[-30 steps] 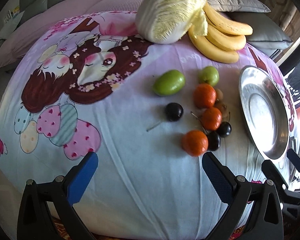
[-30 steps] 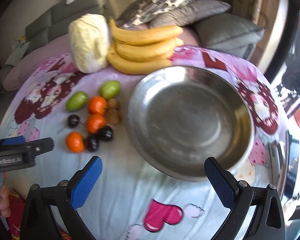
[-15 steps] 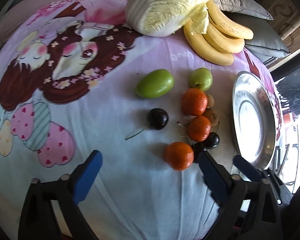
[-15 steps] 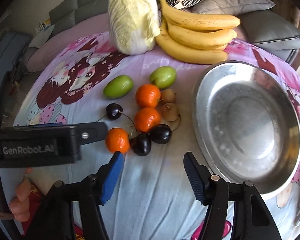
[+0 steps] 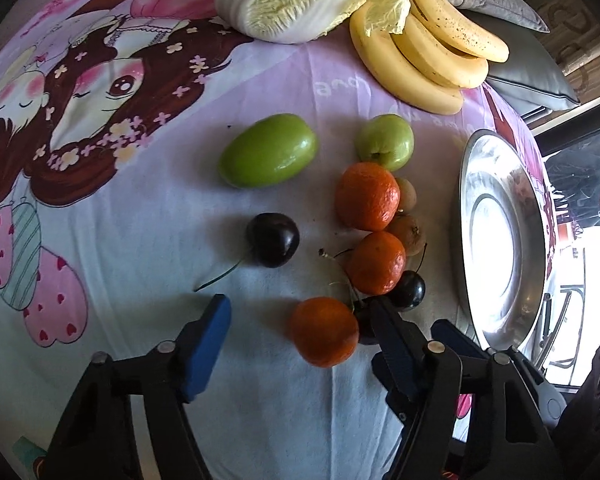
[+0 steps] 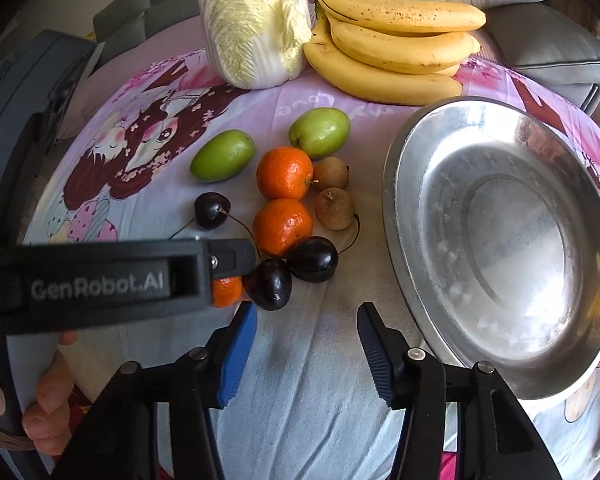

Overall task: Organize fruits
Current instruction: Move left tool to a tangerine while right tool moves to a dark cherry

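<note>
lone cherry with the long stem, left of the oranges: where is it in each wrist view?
Left wrist: lone cherry at frame centre, just ahead of the open left gripper.
Right wrist: left of centre, above the other gripper's black body.
Shared landmark: oblong green fruit directly beyond it.

Three tangerines, three cherries, two green fruits, two longans, four bananas.

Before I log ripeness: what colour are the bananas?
Yellow with small brown speckles, the bananas show best in the right wrist view.
</note>
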`<state>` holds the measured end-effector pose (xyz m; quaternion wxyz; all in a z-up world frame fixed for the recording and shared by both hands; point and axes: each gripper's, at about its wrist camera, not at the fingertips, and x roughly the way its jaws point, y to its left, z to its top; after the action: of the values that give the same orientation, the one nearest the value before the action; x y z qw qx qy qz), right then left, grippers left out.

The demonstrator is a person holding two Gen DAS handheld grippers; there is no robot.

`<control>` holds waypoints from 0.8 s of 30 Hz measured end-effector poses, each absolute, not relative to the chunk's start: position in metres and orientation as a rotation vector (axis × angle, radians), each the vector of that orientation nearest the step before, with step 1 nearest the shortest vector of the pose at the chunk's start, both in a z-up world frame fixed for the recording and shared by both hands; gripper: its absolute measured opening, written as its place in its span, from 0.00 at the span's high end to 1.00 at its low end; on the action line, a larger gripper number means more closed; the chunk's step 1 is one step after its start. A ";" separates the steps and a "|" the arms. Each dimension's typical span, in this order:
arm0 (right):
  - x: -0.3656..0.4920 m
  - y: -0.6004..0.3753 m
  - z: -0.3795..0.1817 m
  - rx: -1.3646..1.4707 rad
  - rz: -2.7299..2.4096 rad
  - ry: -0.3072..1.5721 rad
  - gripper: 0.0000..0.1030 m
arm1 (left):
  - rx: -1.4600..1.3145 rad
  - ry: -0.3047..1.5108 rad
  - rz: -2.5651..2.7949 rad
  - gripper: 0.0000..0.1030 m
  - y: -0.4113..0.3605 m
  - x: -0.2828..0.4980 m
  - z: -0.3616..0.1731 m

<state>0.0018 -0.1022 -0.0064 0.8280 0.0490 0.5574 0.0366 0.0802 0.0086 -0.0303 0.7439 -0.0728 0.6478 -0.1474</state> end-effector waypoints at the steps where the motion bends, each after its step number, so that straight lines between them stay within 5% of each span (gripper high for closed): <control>1: 0.002 -0.102 -0.007 0.104 0.079 1.185 0.46 | -0.162 1.418 -0.326 0.31 0.007 0.081 -0.030; 9: 0.002 -0.101 -0.010 0.113 0.102 1.191 0.46 | -0.190 1.417 -0.356 0.57 -0.002 0.085 -0.034; 24: 0.002 -0.096 -0.010 0.093 0.150 1.130 0.46 | -0.218 1.417 -0.375 0.64 0.004 0.081 -0.036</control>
<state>0.0015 -0.0959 -0.0099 0.8409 0.0441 0.5348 0.0709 0.0806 0.0042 -0.0361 0.7379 -0.0991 0.6454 -0.1710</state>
